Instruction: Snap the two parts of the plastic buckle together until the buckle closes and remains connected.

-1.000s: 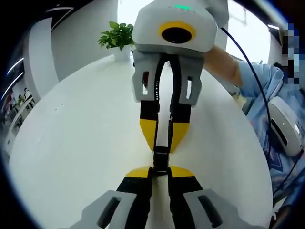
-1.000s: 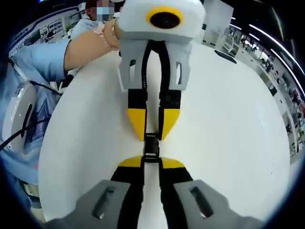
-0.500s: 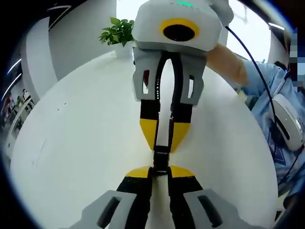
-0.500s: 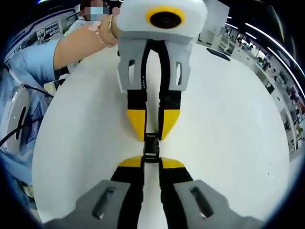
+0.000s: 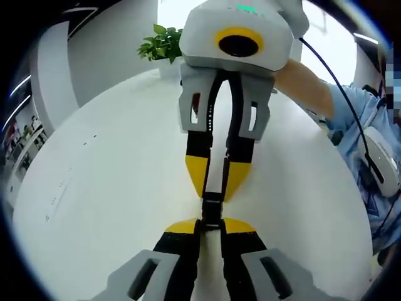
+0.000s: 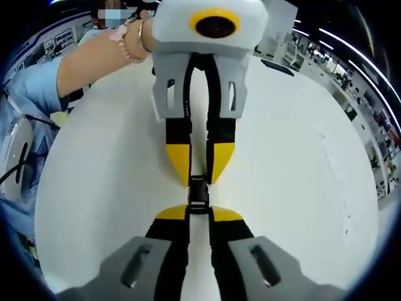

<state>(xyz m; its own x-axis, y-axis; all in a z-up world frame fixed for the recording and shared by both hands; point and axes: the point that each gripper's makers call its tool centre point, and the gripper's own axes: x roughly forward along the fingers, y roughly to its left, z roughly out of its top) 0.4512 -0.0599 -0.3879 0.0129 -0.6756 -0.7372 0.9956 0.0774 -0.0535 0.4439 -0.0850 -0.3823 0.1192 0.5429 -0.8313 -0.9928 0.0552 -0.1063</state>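
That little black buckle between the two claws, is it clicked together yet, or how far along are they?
Done: both halves of the black buckle are picked up. In hand: the left gripper and right gripper grip its two ends nose to nose, with the halves meeting. Left: whether it has latched can't be told; that still needs confirming.

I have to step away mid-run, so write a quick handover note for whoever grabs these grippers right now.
Left gripper: shut on the buckle, from its near end.
Right gripper: shut on the buckle, from the opposite end, tips facing the left one's.
Buckle: small, black, held between the two pairs of yellow tips above the white table.
Done: both parts gripped, lined up and pushed together; whether they have latched cannot be told.
Left: confirm it has clicked and stays connected.
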